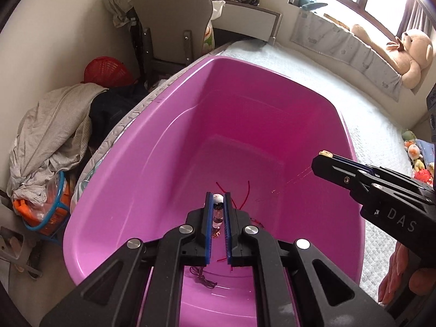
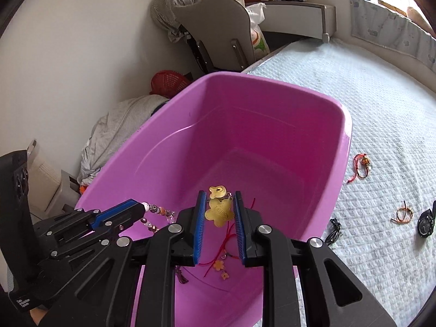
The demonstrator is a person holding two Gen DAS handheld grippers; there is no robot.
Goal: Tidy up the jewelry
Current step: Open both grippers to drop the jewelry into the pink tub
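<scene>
A purple plastic tub (image 1: 163, 147) (image 2: 169, 158) stands on the bed. My left gripper (image 1: 218, 196) is shut on a beaded bracelet (image 1: 218, 214) and holds it over the tub's near end; the beads also show in the right wrist view (image 2: 156, 209). My right gripper (image 2: 218, 193) is shut on a yellow charm piece with a flower tag (image 2: 219, 211), also over the tub, and it shows from the side in the left wrist view (image 1: 324, 155). Red cord jewelry (image 1: 245, 196) (image 2: 218, 264) and a dark piece (image 1: 204, 279) lie on the tub floor.
On the white bedspread (image 2: 381, 109) right of the tub lie a red cord bracelet (image 2: 362, 166), an orange bracelet (image 2: 403, 214), a black cord (image 2: 335, 230) and a black watch (image 2: 426, 223). A grey chair (image 1: 171, 19), clothes pile (image 1: 54, 125) and teddy bear (image 1: 411, 54) surround the bed.
</scene>
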